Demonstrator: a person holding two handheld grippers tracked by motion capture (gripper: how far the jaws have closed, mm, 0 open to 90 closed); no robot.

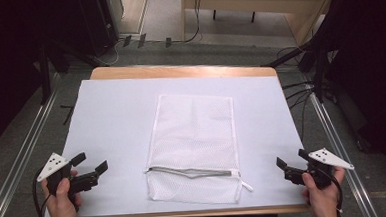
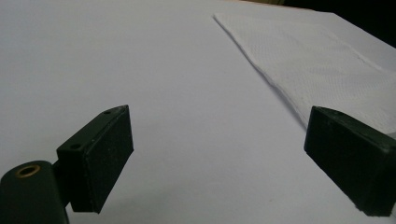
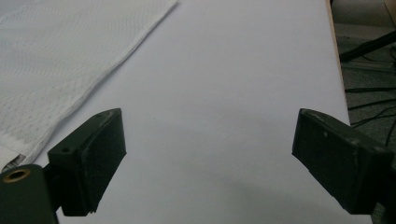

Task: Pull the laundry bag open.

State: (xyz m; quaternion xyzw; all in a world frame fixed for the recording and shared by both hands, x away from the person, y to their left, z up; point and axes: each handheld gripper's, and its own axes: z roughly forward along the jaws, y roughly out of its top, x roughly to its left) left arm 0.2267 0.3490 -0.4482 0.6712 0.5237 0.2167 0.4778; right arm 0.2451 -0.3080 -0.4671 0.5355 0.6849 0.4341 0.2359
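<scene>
Mesh bag (image 1: 193,144) is lying flat in the middle of the white sheet (image 1: 111,118) covering the table (image 1: 179,70), its grey zipper (image 1: 192,171) running across near the near end. Left gripper (image 1: 91,164) is hovering at the near left corner, jaws spread wide, holding nothing. Right gripper (image 1: 290,160) is hovering at the near right edge, likewise spread and empty. Both are sitting well apart from the bag.

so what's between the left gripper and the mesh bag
Nothing: the high view shows bare white table cover between the left gripper and the mesh bag.
</scene>
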